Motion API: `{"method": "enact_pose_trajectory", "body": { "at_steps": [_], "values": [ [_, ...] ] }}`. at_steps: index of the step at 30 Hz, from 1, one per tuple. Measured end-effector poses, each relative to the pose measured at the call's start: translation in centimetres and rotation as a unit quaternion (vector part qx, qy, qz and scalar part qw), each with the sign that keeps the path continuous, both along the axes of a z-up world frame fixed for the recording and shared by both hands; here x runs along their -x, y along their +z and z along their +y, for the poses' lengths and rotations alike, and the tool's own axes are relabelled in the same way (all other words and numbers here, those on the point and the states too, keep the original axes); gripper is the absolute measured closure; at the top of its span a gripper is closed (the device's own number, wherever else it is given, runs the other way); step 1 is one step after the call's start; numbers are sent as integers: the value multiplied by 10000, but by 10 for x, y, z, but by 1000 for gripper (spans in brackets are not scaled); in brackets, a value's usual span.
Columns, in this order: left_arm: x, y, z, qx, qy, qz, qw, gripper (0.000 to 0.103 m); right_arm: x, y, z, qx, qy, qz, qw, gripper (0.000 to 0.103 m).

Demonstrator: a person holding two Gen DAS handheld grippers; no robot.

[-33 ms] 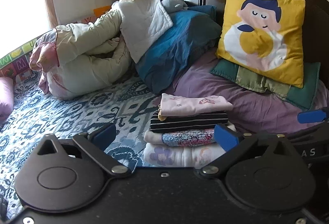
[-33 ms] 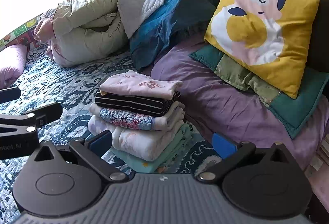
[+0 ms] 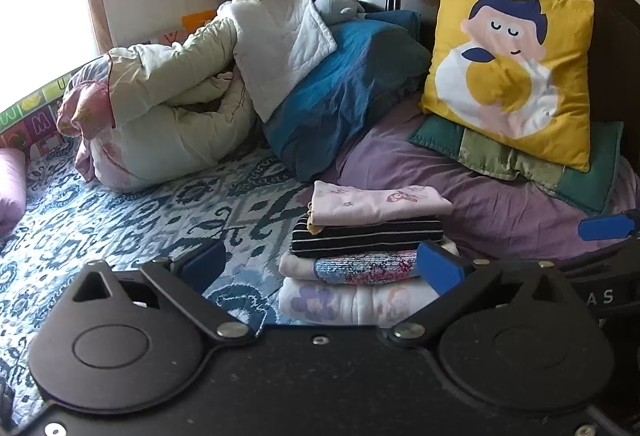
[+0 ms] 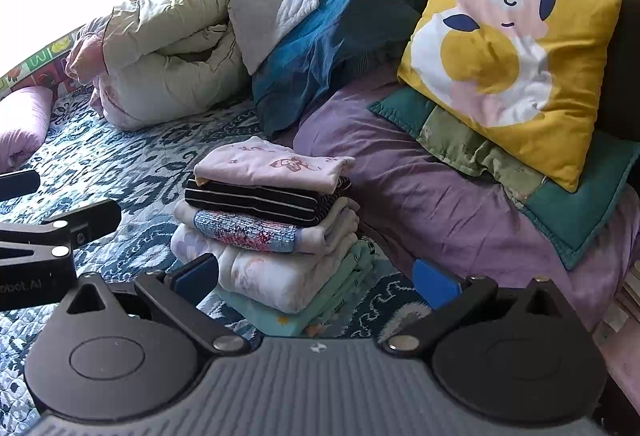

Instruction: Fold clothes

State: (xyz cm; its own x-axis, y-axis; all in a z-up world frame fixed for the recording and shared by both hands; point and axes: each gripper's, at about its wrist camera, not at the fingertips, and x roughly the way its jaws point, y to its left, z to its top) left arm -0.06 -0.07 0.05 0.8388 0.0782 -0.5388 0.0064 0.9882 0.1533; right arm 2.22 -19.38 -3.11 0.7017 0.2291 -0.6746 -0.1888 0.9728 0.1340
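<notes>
With the stack point(image 4: 264, 232) of folded clothes at centre frame on the bed point(image 3: 120, 220), folding looks all but done.
Both tongs, left point(image 3: 324, 268) and right point(image 4: 316, 280), gape wide and empty; no loose garment shows, only a rumpled quilt point(image 3: 172, 116) at upper left.

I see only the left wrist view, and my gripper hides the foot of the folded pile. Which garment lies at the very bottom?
Observer: A mint-green garment lies lowest in the folded pile, under the white one.
Operator: Does the right gripper hold anything?
Observer: No. The right gripper is open, and its pads press on nothing.
Operator: From that side, does my left gripper touch the pile?
Observer: No. The left gripper hangs to the left of the pile, apart from it.
</notes>
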Motion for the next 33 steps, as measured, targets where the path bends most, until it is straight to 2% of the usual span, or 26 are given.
{"method": "enact_pose_trajectory", "body": {
  "at_steps": [5,12,33],
  "values": [
    [1,2,6,186,39,13,9998,0,2,1,-3,-29,11,-55,10000,0],
    [5,10,12,205,30,61,9998,0,5,5,-1,-4,21,-13,10000,0],
    [8,3,3,115,48,87,9999,0,12,2,4,2,26,25,10000,0]
  ]
}}
